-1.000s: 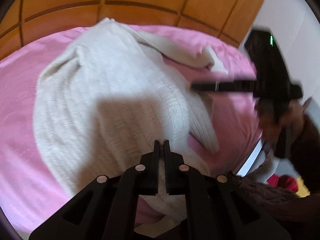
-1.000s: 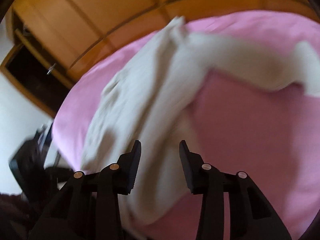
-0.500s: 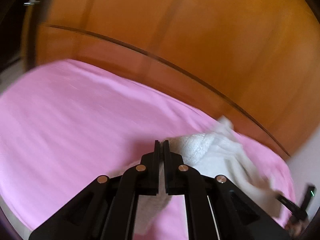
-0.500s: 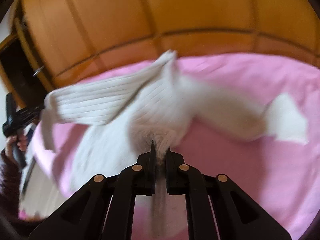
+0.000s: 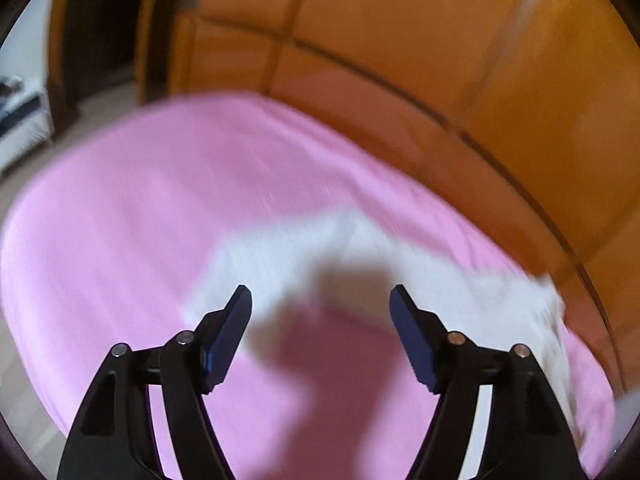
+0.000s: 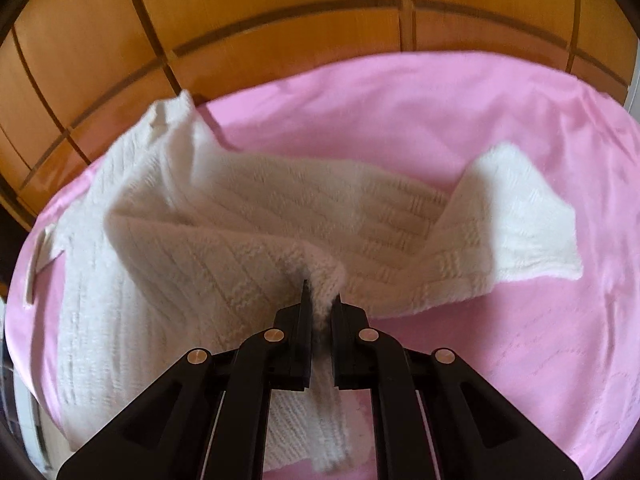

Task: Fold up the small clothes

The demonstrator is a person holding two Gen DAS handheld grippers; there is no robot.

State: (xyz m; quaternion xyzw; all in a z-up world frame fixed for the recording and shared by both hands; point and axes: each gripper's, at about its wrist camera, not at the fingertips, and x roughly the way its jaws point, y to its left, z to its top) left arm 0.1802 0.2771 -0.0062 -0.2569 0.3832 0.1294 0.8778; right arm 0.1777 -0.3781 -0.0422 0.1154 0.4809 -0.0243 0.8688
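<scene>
A cream knitted sweater lies spread on the pink bed sheet, one sleeve stretched to the right. My right gripper is shut on a fold of the sweater's knit and lifts it a little. In the left wrist view the sweater is blurred, lying ahead of my left gripper, which is open and empty above the sheet.
Orange wooden wardrobe panels stand right behind the bed. A dark doorway and white furniture are at the far left beyond the bed's edge.
My left gripper has opened and let go of the sweater. My right gripper stays shut on the knit and the sweater has settled flatter on the sheet.
</scene>
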